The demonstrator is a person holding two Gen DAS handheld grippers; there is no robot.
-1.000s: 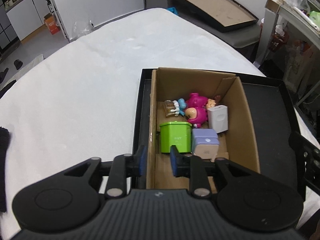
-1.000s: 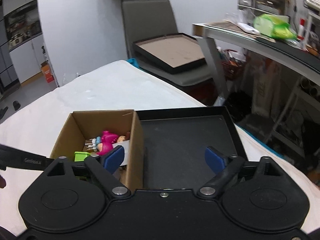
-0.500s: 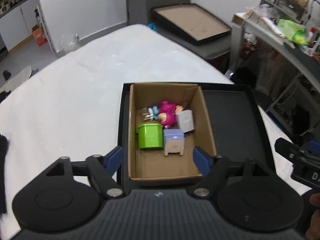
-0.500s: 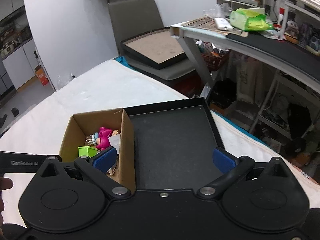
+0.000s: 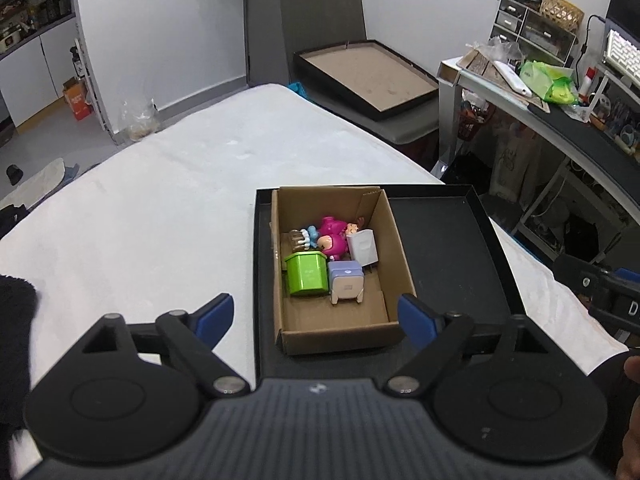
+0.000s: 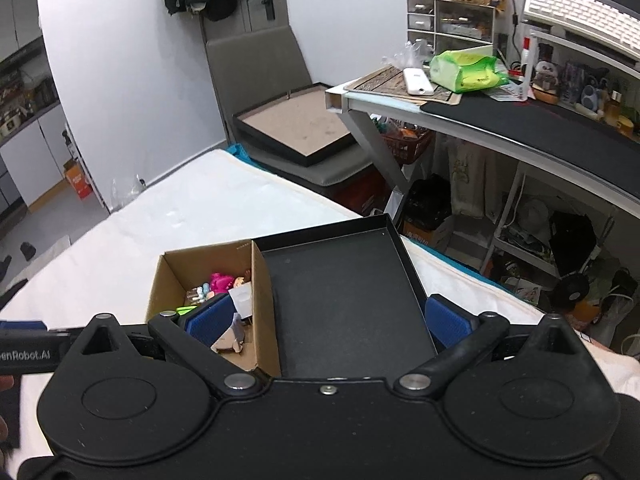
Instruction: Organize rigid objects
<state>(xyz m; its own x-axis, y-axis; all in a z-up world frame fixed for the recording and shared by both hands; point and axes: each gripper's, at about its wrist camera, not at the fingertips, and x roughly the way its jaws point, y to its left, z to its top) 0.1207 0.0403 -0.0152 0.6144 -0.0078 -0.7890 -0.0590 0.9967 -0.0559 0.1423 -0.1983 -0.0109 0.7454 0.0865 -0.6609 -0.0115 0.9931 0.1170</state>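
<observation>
A cardboard box [image 5: 394, 240] sits in the left part of a black tray [image 5: 444, 256] on a white bed. In the box lie a green container [image 5: 306, 273], a lilac cube [image 5: 346, 286], a white charger [image 5: 363, 246], a pink figure [image 5: 333, 236] and a small brown and blue toy [image 5: 302, 238]. My left gripper [image 5: 316, 318] is open and empty, above the box's near end. My right gripper [image 6: 326, 320] is open and empty, above the tray [image 6: 352, 304] beside the box [image 6: 262, 300].
The white bed [image 5: 160, 208] spreads left and behind the tray. A grey chair [image 5: 320, 36] holds a second black tray [image 5: 368, 76]. A cluttered desk [image 6: 500, 112] stands to the right, with bags and a fan under it.
My left gripper has opened wide and pulled up and back from the box. My right gripper has also risen and backed off, staying open.
</observation>
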